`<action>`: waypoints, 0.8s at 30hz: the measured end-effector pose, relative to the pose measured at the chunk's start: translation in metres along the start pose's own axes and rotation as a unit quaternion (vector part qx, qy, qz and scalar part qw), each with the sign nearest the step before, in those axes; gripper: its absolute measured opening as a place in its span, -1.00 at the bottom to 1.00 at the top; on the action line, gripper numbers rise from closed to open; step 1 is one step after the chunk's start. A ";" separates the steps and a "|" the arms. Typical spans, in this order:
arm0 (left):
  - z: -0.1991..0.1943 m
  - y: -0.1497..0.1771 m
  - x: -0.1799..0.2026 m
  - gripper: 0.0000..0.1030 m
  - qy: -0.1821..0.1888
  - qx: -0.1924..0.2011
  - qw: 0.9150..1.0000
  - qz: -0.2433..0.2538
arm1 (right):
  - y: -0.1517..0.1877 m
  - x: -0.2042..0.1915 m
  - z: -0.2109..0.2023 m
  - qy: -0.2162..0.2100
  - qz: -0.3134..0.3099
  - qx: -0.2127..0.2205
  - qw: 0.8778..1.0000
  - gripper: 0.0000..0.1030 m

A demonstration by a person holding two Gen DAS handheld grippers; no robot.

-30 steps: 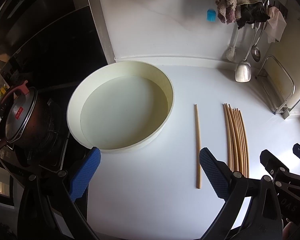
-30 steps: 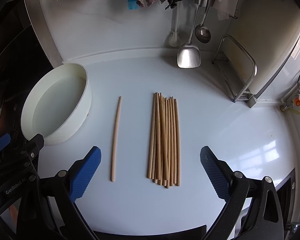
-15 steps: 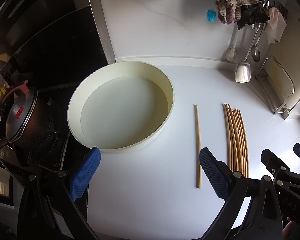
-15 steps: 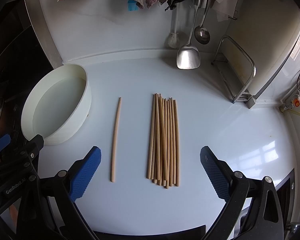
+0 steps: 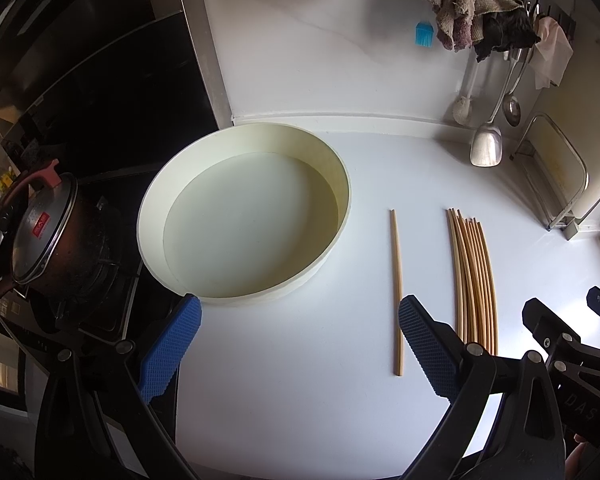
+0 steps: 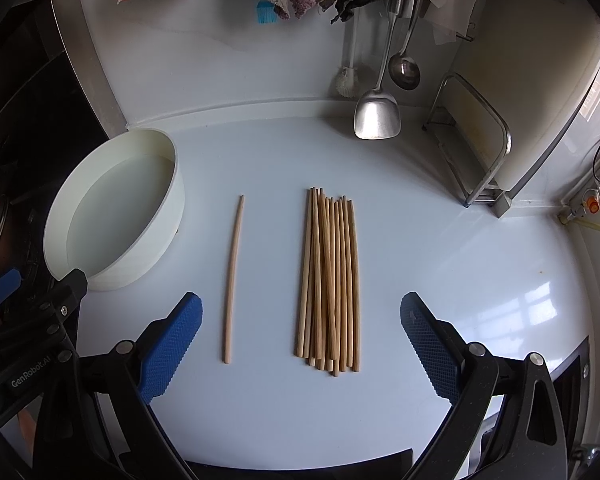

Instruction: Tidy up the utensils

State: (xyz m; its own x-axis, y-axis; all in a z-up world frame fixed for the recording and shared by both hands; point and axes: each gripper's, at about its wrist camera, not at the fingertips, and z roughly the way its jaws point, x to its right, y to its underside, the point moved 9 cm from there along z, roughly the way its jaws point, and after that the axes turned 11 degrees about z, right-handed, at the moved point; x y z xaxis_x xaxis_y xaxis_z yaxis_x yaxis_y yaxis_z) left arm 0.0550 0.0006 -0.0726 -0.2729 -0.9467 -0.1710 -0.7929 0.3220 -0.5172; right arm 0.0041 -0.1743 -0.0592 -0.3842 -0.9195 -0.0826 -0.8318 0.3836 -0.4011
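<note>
A bundle of several wooden chopsticks lies on the white counter, also in the left wrist view. A single chopstick lies apart to its left, also in the left wrist view. A round cream basin stands empty at the left, also in the right wrist view. My left gripper is open and empty, near the basin's front. My right gripper is open and empty, just in front of the chopsticks' near ends.
A stove with a dark pot is left of the basin. A spatula, ladle, brush and cloths hang on the back wall. A metal rack stands at the right.
The right wrist view has shifted slightly nearer the chopsticks. The left gripper has barely moved. Both stay open.
</note>
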 end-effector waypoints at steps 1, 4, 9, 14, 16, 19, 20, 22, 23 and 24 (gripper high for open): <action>0.000 -0.001 0.000 0.89 0.000 0.000 1.000 0.000 | 0.000 0.000 0.000 0.000 0.000 0.000 1.000 0.84; 0.000 -0.001 0.000 0.89 0.000 0.000 1.000 0.000 | 0.000 0.000 0.000 0.000 0.000 0.000 1.000 0.84; 0.000 -0.001 0.000 0.89 0.000 0.000 1.000 0.000 | 0.000 0.000 0.000 0.000 0.000 0.001 1.000 0.84; 0.000 -0.001 0.000 0.89 0.000 0.001 1.000 0.000 | 0.000 0.000 -0.001 0.000 0.000 0.000 1.000 0.84; -0.001 -0.002 0.000 0.89 0.001 0.001 1.000 0.000 | 0.000 0.001 -0.001 0.000 0.000 0.001 1.000 0.84; -0.001 -0.003 -0.002 0.89 0.004 0.001 1.000 0.002 | 0.000 0.001 -0.001 0.002 0.003 0.001 1.000 0.84; 0.000 -0.004 -0.002 0.89 0.006 0.000 1.000 0.002 | 0.001 0.002 0.000 0.002 0.005 0.000 1.000 0.84; 0.002 -0.003 -0.003 0.89 0.011 0.000 1.000 0.004 | 0.002 0.003 0.000 0.002 0.009 -0.001 1.000 0.84; 0.004 -0.002 -0.002 0.89 0.015 0.000 1.000 0.006 | 0.002 0.004 0.000 0.004 0.012 0.000 1.000 0.84; 0.005 -0.002 -0.001 0.89 0.019 0.001 1.000 0.008 | 0.002 0.006 0.001 0.004 0.016 0.002 1.000 0.84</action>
State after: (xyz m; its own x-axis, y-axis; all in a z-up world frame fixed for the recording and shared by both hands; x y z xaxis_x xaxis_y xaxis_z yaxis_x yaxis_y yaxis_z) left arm 0.0599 0.0008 -0.0754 -0.3060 -0.9404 -0.1482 -0.7867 0.3374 -0.5170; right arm 0.0004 -0.1788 -0.0610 -0.4149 -0.9056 -0.0878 -0.8171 0.4133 -0.4019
